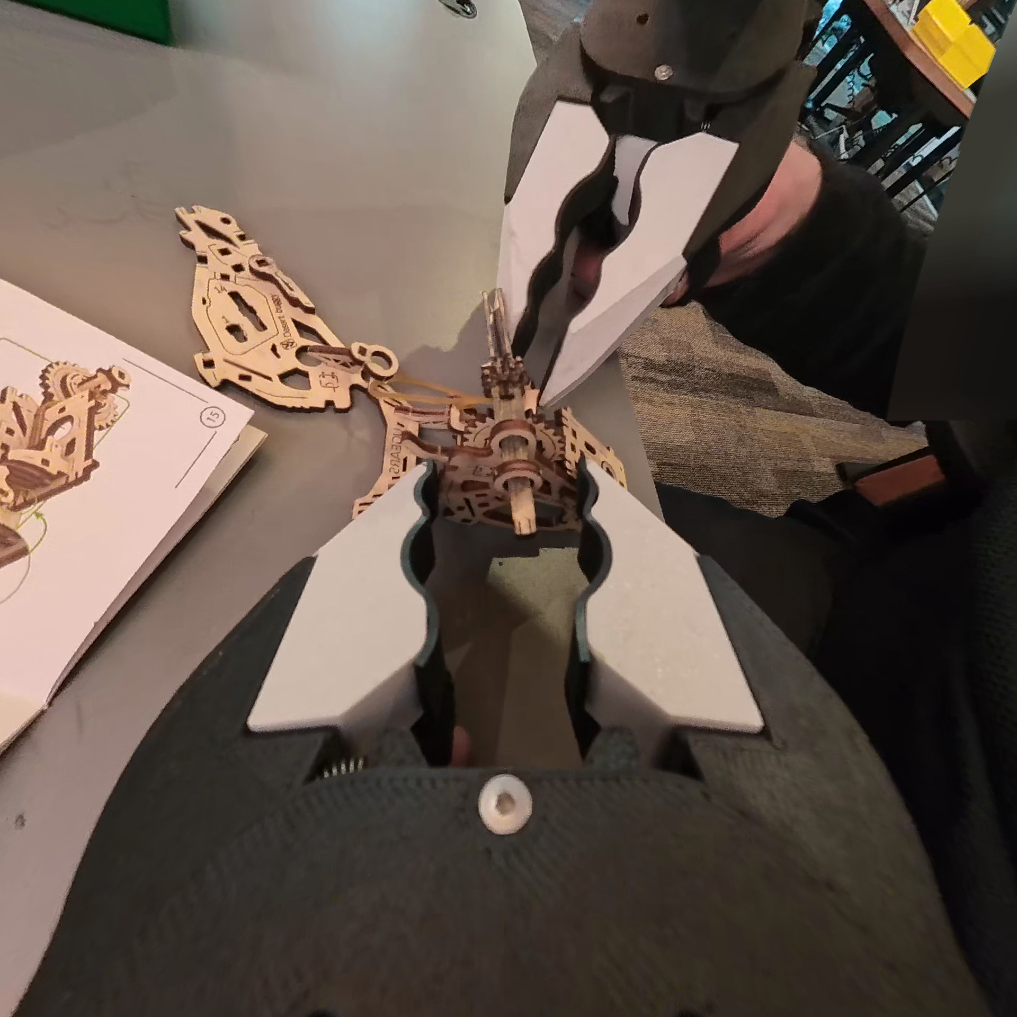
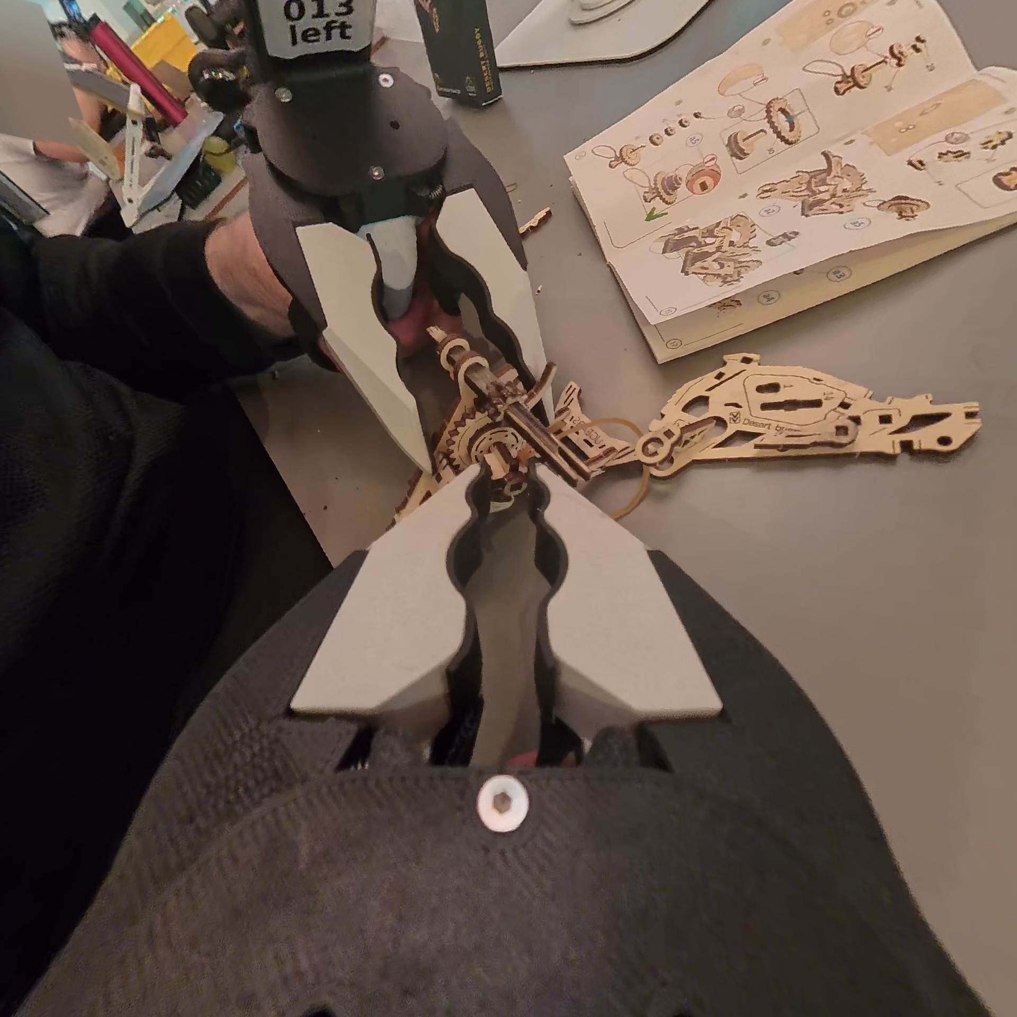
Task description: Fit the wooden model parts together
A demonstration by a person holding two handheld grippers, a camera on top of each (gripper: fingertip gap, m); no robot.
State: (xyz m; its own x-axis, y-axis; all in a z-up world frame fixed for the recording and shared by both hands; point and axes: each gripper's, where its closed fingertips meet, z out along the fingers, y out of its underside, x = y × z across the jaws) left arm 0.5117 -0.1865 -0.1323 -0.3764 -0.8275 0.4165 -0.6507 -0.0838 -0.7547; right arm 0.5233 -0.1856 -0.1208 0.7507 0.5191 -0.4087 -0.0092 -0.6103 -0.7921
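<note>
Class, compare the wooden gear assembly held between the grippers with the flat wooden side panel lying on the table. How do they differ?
1. The gear assembly is built up from many parts; the side panel is one flat piece.
2. The assembly is gripped by the left gripper, with the right gripper at its axle; the panel lies untouched on the table.

Both are pale laser-cut wood.

The wooden model assembly (image 1: 509,473) is a pale laser-cut cluster of gears and fretted plates with dark burnt edges, held up at the desk's near edge. A ridged axle (image 1: 520,498) with collars runs through its middle, its square end sticking out. A tan rubber band (image 1: 424,388) runs from it to a ring on the flat wooden side panel (image 1: 264,324), which lies on the desk just to the left, full of cut-out slots.
</note>
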